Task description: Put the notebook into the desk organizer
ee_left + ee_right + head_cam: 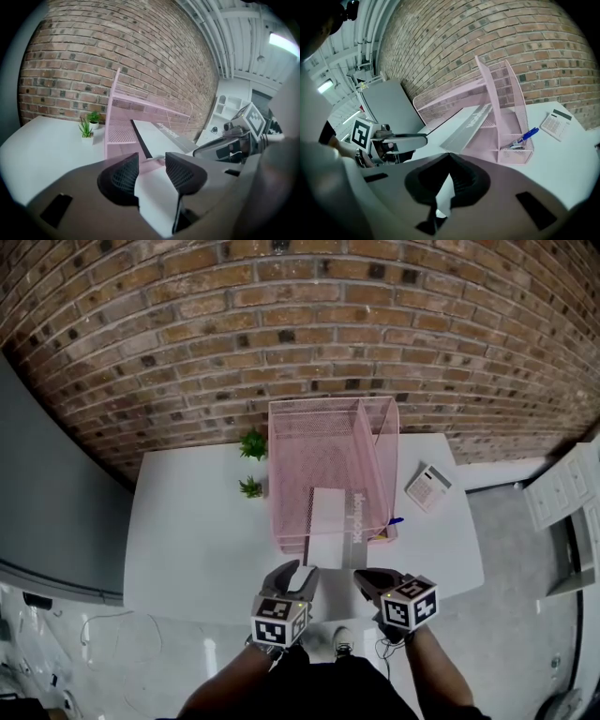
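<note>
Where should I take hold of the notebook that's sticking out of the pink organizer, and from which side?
Grip the notebook at its near short end, the part that juts out of the pink organizer. Come from the front, jaws above and below the cover: it lies thin and sloped, with mesh walls along both sides. The left gripper, jaws open, already faces that end.

Notebook (329,513) partly in desk organizer (302,465) mid-table (187,531), two plants (252,444) left, calculator (428,487) right.
</note>
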`<state>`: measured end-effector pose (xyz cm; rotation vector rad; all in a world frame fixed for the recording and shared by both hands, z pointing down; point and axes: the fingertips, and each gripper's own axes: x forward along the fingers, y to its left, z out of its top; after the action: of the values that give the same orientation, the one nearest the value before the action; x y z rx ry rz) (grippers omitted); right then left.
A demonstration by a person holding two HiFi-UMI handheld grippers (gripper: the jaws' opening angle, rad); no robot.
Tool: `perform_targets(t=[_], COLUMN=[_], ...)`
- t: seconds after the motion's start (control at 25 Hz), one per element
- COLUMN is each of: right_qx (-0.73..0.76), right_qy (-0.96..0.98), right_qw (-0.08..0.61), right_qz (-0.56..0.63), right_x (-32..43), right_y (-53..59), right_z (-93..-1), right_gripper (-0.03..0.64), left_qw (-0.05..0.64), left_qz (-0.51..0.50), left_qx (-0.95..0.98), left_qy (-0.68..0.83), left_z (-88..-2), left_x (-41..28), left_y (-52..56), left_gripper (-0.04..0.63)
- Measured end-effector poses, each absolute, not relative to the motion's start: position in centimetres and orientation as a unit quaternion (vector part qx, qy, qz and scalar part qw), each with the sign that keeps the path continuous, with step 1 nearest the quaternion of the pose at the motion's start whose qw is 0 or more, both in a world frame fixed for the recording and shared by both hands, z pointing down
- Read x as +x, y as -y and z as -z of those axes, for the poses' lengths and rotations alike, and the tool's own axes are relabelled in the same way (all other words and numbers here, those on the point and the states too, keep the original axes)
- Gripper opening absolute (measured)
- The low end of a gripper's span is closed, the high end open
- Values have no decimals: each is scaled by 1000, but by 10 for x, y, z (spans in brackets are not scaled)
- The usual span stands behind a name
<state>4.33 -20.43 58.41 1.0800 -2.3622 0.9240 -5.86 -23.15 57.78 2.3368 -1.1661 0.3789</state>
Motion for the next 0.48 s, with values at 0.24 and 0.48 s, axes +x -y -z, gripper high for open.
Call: perform_targets(t=[0.24, 0.48], right_qx=[385, 347], right_qy=[835, 831], right_qw=[178, 70], right_qz=[-350, -429], right_x=[55, 50], right_y=[203, 200], right_z=[-588, -577], right_gripper=[5, 100], left_qw=[255, 259], left_qz=[-132, -125], left_qx=[860, 858], left_qy=[422, 426], left_z=[-578, -577], left_x=[-49, -52], left_y=[229, 231], left_gripper=[173, 173])
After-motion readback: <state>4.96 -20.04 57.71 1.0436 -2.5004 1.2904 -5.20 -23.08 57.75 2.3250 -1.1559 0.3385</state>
